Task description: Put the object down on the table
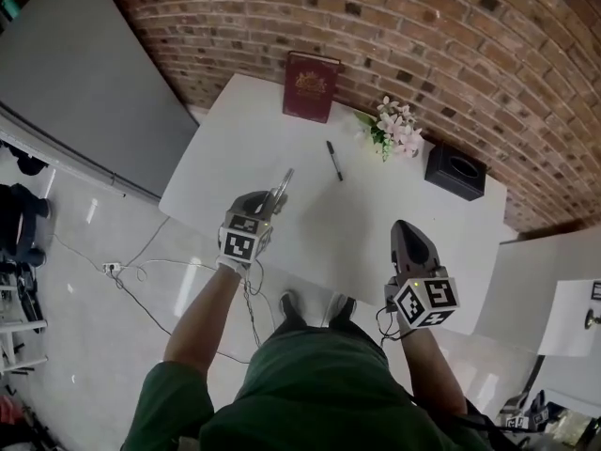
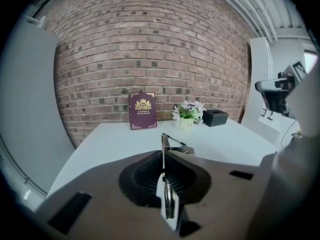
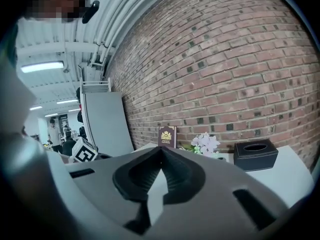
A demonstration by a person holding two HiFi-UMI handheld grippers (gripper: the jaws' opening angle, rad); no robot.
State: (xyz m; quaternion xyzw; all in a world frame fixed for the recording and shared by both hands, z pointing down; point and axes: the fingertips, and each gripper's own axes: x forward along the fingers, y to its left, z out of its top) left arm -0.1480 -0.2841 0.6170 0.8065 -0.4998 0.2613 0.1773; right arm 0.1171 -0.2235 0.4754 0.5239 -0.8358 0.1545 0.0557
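My left gripper (image 1: 271,206) is shut on a thin grey metal piece (image 1: 283,189) that sticks out past its tips over the near left part of the white table (image 1: 235,148). In the left gripper view the piece (image 2: 163,143) stands on edge between the closed jaws of the left gripper (image 2: 164,153). My right gripper (image 1: 406,227) hovers over the table's near right edge. Its jaws meet at the tip with nothing between them in the right gripper view (image 3: 161,149).
A maroon book (image 1: 311,85) leans on the brick wall at the table's far side. A black pen (image 1: 333,160) lies mid-table, with a small pot of flowers (image 1: 394,128) and a black tissue box (image 1: 455,171) to its right. Cables run over the floor at the left.
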